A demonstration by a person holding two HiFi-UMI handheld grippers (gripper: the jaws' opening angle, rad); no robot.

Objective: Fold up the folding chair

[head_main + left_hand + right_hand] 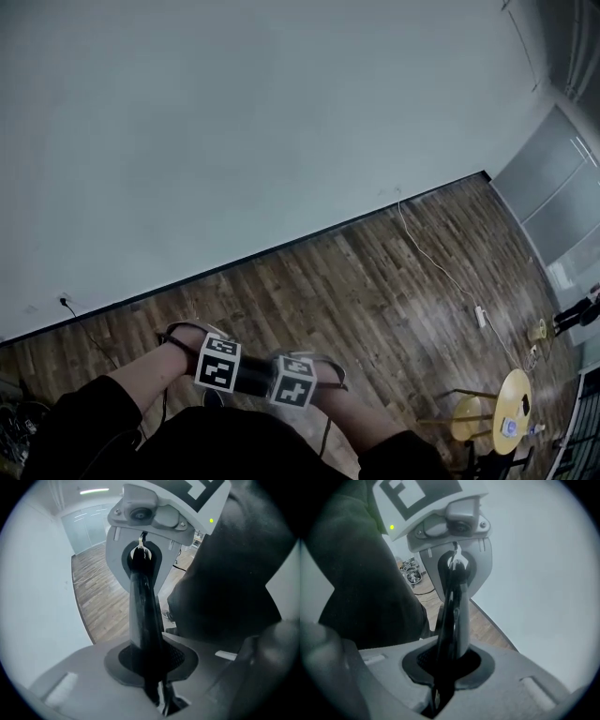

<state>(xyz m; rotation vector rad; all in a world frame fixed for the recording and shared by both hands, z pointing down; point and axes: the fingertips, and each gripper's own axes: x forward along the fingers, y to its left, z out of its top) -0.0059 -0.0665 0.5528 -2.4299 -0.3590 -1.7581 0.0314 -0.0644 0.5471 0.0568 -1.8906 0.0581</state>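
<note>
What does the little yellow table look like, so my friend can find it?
Follow the wooden floor from the white wall to the head view's lower right corner. The yellow table stands there. Its round top carries small things, unlike the bare yellow seat left of it.

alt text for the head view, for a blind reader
The left hand-held gripper and right hand-held gripper are held close together low in frame, above dark sleeves. Behind: wood floor, white wall, yellow round table lower right.

Dark sleeves (84, 427) run off the 6 o'clock edge; items on the yellow round counter (514, 386) at 4 o'clock are too small to identify.
</note>
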